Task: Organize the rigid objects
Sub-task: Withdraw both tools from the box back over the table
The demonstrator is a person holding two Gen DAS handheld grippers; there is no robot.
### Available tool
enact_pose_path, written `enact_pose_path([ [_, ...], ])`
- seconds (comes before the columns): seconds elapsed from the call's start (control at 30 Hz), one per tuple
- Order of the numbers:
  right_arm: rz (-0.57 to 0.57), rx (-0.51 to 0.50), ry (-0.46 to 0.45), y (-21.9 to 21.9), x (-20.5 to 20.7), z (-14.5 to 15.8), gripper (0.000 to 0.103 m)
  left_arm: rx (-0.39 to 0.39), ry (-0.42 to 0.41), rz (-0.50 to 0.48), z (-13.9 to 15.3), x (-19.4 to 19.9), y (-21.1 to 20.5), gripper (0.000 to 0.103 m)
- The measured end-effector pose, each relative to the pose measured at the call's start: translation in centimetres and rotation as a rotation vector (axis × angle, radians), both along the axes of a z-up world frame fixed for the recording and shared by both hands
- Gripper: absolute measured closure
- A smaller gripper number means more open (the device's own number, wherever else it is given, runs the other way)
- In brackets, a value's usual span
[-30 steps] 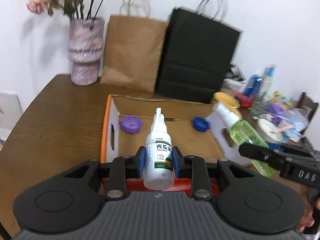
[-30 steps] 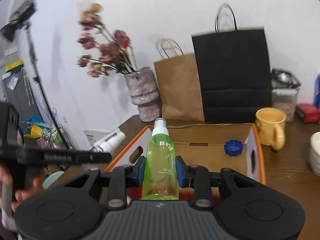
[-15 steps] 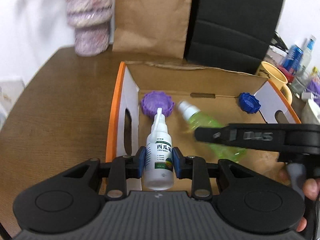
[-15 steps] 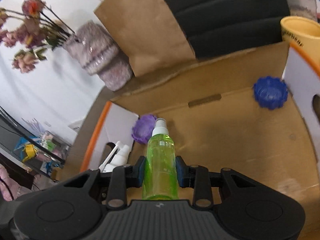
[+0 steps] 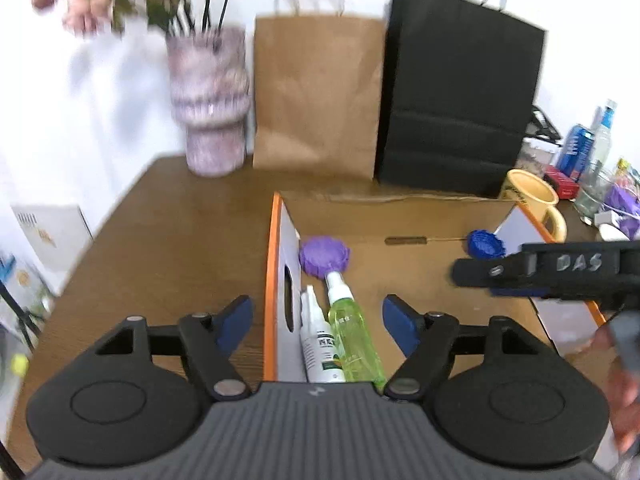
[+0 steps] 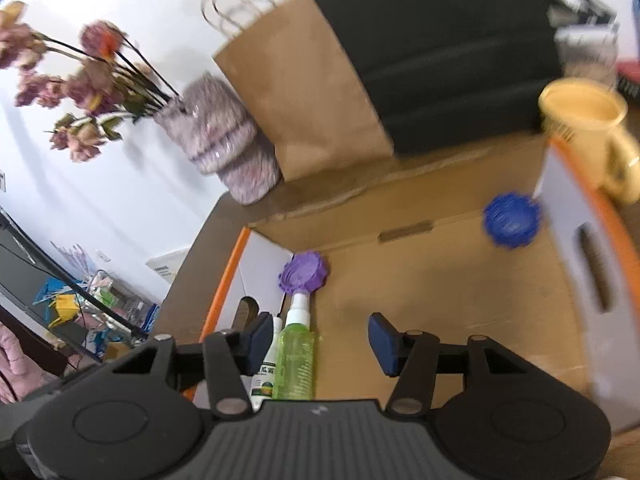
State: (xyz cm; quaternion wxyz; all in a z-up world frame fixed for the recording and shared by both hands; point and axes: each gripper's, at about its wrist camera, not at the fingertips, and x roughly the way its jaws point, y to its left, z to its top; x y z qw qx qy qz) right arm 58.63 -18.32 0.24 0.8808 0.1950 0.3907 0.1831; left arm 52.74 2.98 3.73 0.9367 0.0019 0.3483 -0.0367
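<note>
Left wrist view: The left gripper [image 5: 318, 314] is spread wide and holds nothing. A second ago it clamped the white bottle [image 5: 320, 350]; that bottle now lies on the floor of the box [image 5: 424, 272], at 6 o'clock in the frame, against the left wall. The green bottle [image 5: 352, 336] lies touching it on its right side. Both nozzles point toward 12 o'clock, at the purple cap [image 5: 324, 257]. The blue cap [image 5: 486, 243] sits at 2 o'clock, in the far right corner. The right gripper [image 5: 516, 280] crosses the frame at 3 o'clock.

Right wrist view: The right gripper [image 6: 318, 340] is also spread wide and empty. It has released the green bottle [image 6: 297, 364], which lies at 6 o'clock beside the white bottle [image 6: 267, 372]. The purple cap [image 6: 303, 271] is just beyond the nozzles; the blue cap [image 6: 511, 220] is at 2 o'clock. A mug [image 6: 588, 124] stands outside the box [image 6: 440, 280].

Assessment: Both bottles are placed. Both grippers appear free for the next item.
</note>
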Motion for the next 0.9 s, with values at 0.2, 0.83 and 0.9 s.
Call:
enact_pose_path([
  [0.2, -0.03, -0.08, -0.086, -4.5, -6.1, 3.7, 0.036, 0.012, -0.076, -0.034, 3.1, -5.6, -1.0, 0.019],
  [0.83, 0.024, -0.385, -0.582, -6.3, -29.8, 6.6, 0.01, 0.016, -0.398, -0.135, 4.2, -26.7, -4.7, 0.003],
  [0.9, -0.007, -0.432, -0.662, -6.3, -32.7, 6.4, 0.009, 0.018, -0.484, -0.132, 3.9, -30.0, -4.3, 0.0],
])
